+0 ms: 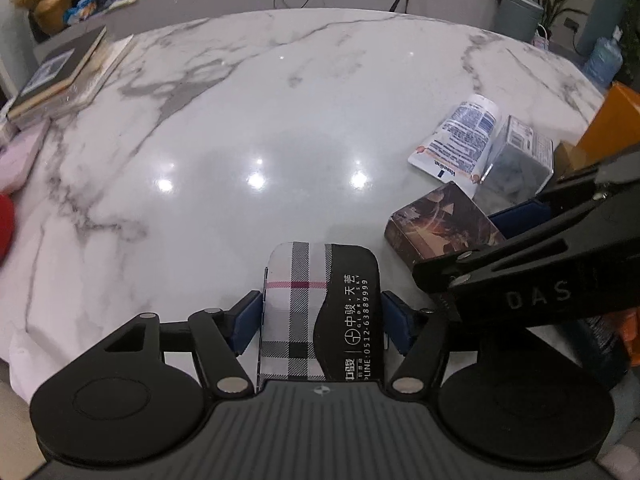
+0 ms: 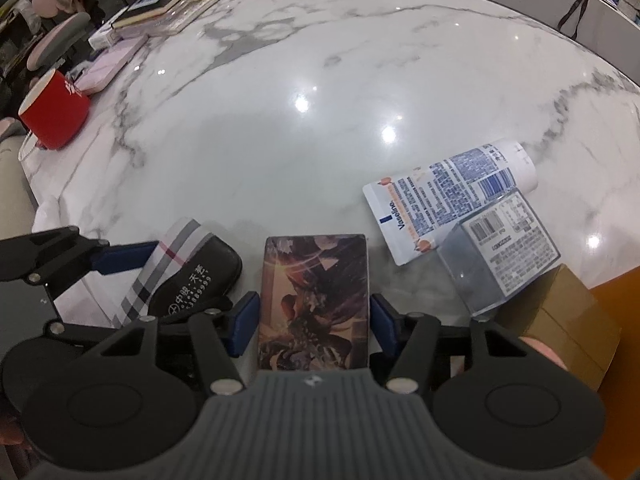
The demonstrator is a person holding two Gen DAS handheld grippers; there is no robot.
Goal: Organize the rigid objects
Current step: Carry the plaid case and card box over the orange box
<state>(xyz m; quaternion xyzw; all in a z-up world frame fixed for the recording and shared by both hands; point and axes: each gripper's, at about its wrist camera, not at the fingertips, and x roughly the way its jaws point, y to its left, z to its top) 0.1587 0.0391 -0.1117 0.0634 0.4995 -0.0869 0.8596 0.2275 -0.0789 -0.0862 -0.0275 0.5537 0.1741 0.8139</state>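
Both hands work side by side at the near edge of the marble table (image 1: 280, 128). The left gripper (image 1: 322, 322) has its blue pads against the sides of the plaid case (image 1: 304, 312), pinching it, or very nearly. The right gripper (image 2: 314, 322) straddles the picture box (image 2: 316, 296); its left pad meets the box, while at the right pad I see a sliver of gap, so I cannot tell if it truly pinches.

To do this well, I would squeeze each one squarely across its long sides, lift straight, and set them down parallel, edges aligned.

At two o'clock of the box lie the Vaseline tube (image 2: 448, 196) and a clear cube box (image 2: 500, 248), the cube's corner overlapping the tube. The lower ends of both held things vanish behind the gripper bodies, and the orange thing (image 1: 612, 120) at three o'clock is cut off.
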